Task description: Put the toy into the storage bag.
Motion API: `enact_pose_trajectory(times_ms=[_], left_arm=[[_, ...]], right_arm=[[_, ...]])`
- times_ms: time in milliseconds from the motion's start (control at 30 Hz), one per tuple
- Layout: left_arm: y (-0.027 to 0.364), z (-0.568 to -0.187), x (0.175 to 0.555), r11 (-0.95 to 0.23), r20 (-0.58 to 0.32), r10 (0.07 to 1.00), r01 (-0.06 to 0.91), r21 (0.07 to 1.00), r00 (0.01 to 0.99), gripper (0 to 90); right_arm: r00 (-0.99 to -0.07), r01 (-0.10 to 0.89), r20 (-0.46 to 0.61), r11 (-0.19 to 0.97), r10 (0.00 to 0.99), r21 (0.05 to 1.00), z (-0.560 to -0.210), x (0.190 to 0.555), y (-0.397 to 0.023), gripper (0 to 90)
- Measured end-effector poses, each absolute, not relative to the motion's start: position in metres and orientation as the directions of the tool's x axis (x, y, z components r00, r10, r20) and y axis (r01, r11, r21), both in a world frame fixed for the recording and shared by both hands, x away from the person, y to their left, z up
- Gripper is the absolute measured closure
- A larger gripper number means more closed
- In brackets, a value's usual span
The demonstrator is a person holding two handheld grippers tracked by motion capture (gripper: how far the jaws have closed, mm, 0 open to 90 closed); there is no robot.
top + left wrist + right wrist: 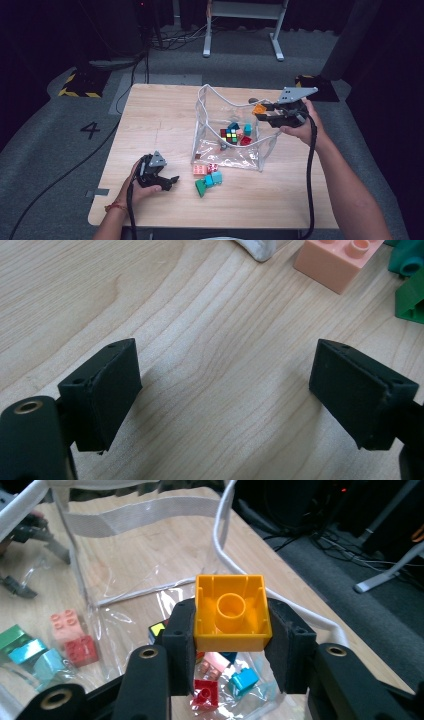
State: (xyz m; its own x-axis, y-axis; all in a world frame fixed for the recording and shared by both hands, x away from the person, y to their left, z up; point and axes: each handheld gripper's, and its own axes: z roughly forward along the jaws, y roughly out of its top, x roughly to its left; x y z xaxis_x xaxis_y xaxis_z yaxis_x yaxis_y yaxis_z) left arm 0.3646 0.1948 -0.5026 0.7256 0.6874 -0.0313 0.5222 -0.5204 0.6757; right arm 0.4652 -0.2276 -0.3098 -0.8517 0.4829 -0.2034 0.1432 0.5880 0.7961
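Observation:
My right gripper (pixel 262 114) hangs over the far right rim of a clear plastic bag (pixel 210 120) with white trim, shut on an orange brick (pixel 259 108). In the right gripper view the orange brick (pixel 232 612) sits hollow side up, pressed between both pads (pixel 182 630). Below it, inside the bag (pixel 125 515), lie a red brick (pixel 205 695), a blue brick (pixel 244 680) and a colour cube (pixel 156 630). My left gripper (pixel 172 181) rests on the table at the front left, open. Its jaws stand wide apart over bare wood (pixel 225 390).
Loose bricks lie in front of the bag: pink (pixel 200 169), red (pixel 213 167), light blue (pixel 215 178) and green (pixel 201 188). The pink brick (pixel 337 262) and green brick (pixel 411 300) lie just beyond the left jaws. Cables trail off the table's front edge (pixel 200 226).

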Motion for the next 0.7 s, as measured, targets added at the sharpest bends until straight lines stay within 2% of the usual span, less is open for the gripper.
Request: enact_pose_trajectory(times_ms=[367, 700], left_arm=[[0.195, -0.503, 0.365, -0.521, -0.031, 0.687, 0.522, 0.676, 0.726, 13.4], [0.195, -0.503, 0.365, -0.521, -0.031, 0.687, 0.522, 0.675, 0.726, 13.4]], right_arm=[[-0.895, 0.153, -0.183, 0.665, 0.408, 0.731, -0.316, 0.477, -0.208, 59.6], [-0.907, 0.224, -0.147, 0.750, 0.394, 0.622, -0.326, 0.496, -0.190, 59.5]])
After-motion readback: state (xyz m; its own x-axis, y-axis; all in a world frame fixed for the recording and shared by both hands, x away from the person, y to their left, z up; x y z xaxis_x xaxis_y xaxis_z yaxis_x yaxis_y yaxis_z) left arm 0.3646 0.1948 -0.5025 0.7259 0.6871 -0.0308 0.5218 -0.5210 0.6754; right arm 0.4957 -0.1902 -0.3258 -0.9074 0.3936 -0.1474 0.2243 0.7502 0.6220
